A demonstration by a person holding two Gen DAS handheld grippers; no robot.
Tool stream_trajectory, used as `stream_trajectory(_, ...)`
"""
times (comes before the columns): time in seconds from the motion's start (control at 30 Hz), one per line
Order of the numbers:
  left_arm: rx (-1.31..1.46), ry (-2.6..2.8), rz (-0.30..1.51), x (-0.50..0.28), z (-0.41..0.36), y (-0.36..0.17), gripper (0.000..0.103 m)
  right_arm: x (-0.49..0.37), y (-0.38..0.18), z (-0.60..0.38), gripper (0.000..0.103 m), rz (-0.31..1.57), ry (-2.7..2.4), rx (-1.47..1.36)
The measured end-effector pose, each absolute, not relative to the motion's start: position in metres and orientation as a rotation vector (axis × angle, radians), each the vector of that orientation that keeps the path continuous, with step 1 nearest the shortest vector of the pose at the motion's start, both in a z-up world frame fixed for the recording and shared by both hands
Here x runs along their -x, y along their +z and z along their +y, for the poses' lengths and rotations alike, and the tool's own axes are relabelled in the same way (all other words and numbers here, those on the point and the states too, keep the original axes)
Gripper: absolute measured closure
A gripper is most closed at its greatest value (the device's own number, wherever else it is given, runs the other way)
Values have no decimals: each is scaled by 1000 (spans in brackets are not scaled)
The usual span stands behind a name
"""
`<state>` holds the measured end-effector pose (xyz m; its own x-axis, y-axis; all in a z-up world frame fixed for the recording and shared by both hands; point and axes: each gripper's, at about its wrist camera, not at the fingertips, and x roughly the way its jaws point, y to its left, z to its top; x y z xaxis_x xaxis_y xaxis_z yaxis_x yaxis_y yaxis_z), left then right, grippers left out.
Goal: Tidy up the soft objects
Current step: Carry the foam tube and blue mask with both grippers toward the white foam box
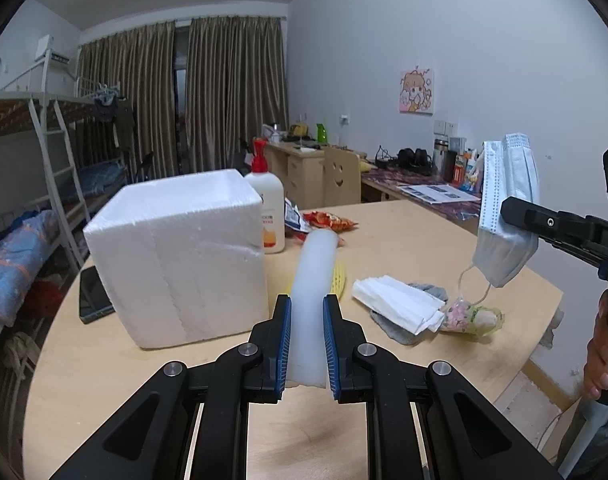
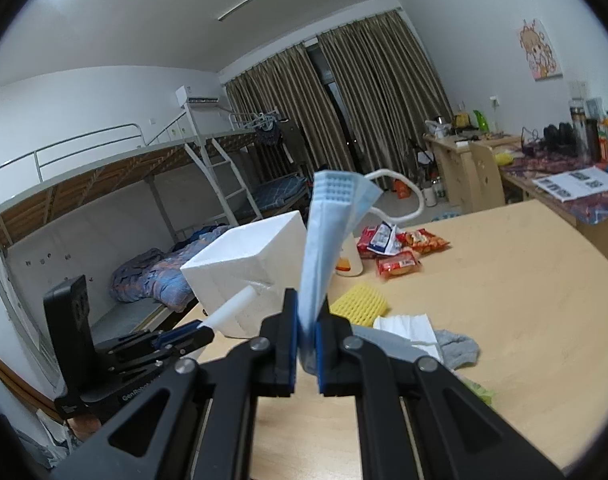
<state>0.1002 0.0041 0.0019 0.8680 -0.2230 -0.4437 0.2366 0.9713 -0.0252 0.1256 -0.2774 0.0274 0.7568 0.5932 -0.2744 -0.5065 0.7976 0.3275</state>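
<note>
A white foam strip is held between the narrowly set pads of the left gripper, raised above the table, while a blue mask is pinched in the fully closed right gripper, its ear loops dangling free. A foam box stands at the left of the table, open at the top, and is judged the likely place for the soft things. Left on the table to the right are a folded tissue, a grey sock, a yellow net sleeve and a small floral pouch; snack packets and a lotion bottle lie farther off, beside the box.

The step in hand is taken to be the carry to the box. It is best done with each load brought fully over the rim before release, the strip tilted end-down so that it clears the wall, and the mask lowered until its loops are inside, lest they be snagged on the edge.
</note>
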Motion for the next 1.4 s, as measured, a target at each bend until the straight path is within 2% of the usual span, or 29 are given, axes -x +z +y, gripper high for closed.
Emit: stream_trajectory(1.4, -88, -102, 241, 38, 21, 51, 86, -54, 51, -241, 93, 255, 672, -97)
